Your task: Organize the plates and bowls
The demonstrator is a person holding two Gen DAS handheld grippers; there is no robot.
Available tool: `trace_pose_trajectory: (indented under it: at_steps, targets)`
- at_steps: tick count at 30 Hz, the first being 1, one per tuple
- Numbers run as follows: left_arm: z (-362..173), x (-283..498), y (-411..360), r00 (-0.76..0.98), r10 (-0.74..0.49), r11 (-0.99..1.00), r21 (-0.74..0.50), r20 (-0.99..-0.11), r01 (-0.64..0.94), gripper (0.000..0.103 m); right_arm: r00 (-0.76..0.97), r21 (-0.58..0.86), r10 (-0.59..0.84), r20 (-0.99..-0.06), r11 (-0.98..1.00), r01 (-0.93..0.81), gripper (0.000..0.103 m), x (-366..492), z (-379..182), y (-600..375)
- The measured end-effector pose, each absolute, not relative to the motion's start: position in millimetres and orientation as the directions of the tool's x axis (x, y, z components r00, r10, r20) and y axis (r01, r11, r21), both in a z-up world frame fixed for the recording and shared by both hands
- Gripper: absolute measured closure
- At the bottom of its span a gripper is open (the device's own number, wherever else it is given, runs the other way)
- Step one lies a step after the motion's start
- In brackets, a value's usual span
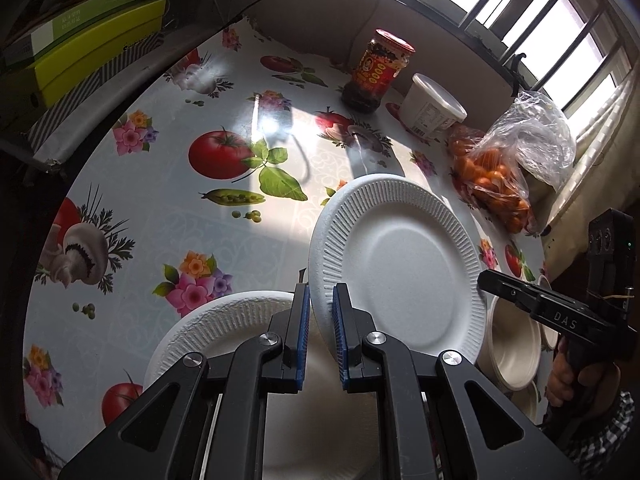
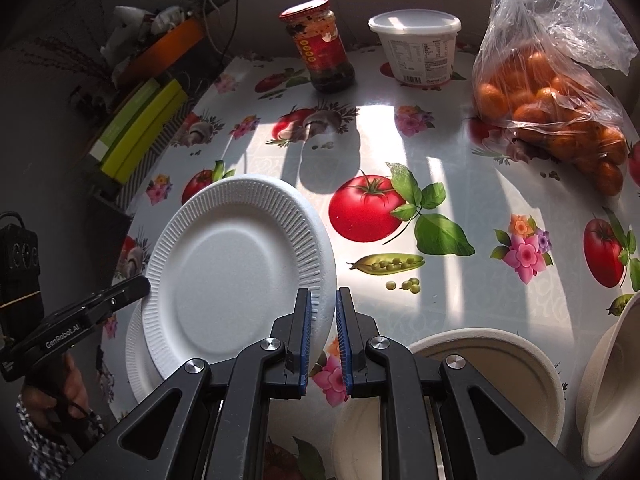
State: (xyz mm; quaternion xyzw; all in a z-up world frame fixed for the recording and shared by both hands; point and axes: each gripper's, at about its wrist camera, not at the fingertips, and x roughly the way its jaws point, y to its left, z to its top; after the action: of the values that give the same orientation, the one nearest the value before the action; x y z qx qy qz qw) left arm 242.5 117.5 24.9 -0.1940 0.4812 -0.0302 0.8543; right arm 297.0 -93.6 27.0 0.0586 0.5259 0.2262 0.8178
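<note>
**Plate handover onto the plate stack**

A white foam plate (image 1: pixel 400 268) is held tilted above the table (image 1: pixel 224 236), its rim pinched between the left gripper (image 1: pixel 320 320) pads; the jaws are closed down to rim thickness. In the right wrist view the right gripper (image 2: pixel 323 320) straddles the opposite rim, jaws narrow; whether it actually clamps or is just around the rim cannot be told.

A second foam plate (image 1: pixel 224 328) lies flat just below and left. Beige bowls (image 2: pixel 496 376) sit to the right, apart.

Suggested handling:
- One grip should be released before lowering; foam creases if twisted between two clamps.
- Plate to be levelled, centred over the lower plate, then released low.
- Bowls to be kept clear of the swing.
</note>
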Motion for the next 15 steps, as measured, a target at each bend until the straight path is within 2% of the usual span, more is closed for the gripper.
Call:
trace_pose_trajectory:
  at_steps: [15]
  targets:
    - [26, 203, 139, 0.550, -0.221, 0.919, -0.360, -0.805, -0.159, 0.091, 0.336, 0.318, 0.433, -0.836, 0.882, -0.347, 0.090, 265, 29, -65]
